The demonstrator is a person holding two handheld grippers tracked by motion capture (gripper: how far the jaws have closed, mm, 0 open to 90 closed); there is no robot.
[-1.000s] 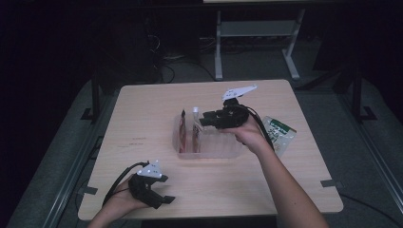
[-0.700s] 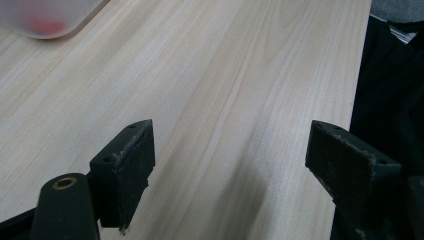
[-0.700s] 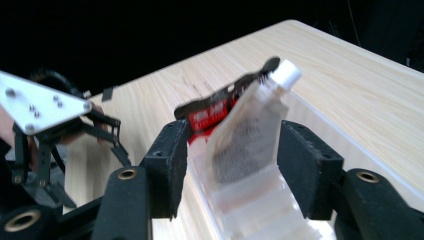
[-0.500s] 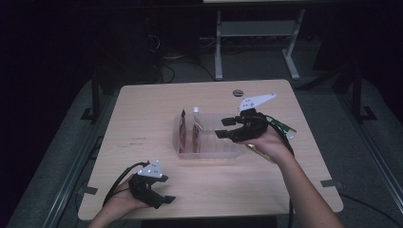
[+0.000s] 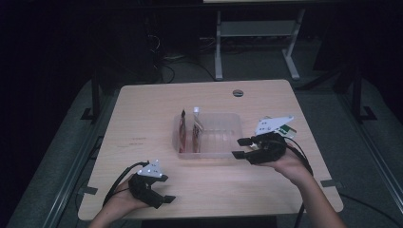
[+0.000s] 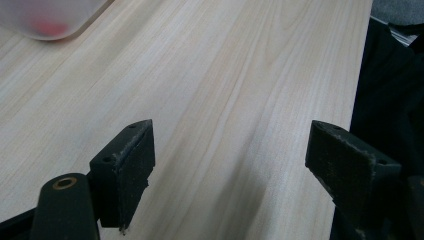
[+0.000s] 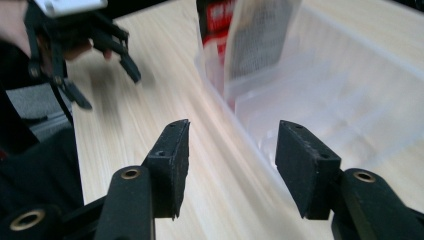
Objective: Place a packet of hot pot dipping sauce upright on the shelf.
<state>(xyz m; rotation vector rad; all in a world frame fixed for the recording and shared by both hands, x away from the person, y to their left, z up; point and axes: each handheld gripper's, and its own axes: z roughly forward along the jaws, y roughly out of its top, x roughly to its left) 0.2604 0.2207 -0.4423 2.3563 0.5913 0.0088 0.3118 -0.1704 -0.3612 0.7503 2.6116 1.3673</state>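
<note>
We are working at a clear plastic bin (image 5: 214, 135) that is sitting near the middle of the table (image 5: 142, 109), and we judge the job to be filing flat packets upright into its slots. Two packets (image 5: 189, 129) are already standing on edge at the bin's nine o'clock end, side by side; whether they are touching is too small to tell.

The right gripper (image 5: 241, 148) is hovering just off the bin's four o'clock corner, its jaws parted and carrying nothing. In the right gripper view those jaws (image 7: 230, 165) are straddling the bin's near wall (image 7: 235, 125), with the red-printed packets (image 7: 245, 35) standing at twelve o'clock. A green-and-white packet (image 5: 286, 129) is lying flat on the table behind that hand, toward three o'clock, and we take it for the next piece to fetch.

The left gripper (image 5: 166, 199) is resting near the table's seven o'clock edge, well apart from the bin, its jaws (image 6: 230, 165) spread wide over bare wood and gripping nothing.

To do this step well, we are advising a pinch across the packet's thin edge, turning it upright before it reaches the bin, and lowering it straight into the next free slot beside the standing pair.

The bin's long axis is running from nine to three o'clock; the standing packets are lying across it, edges pointing twelve to six.
</note>
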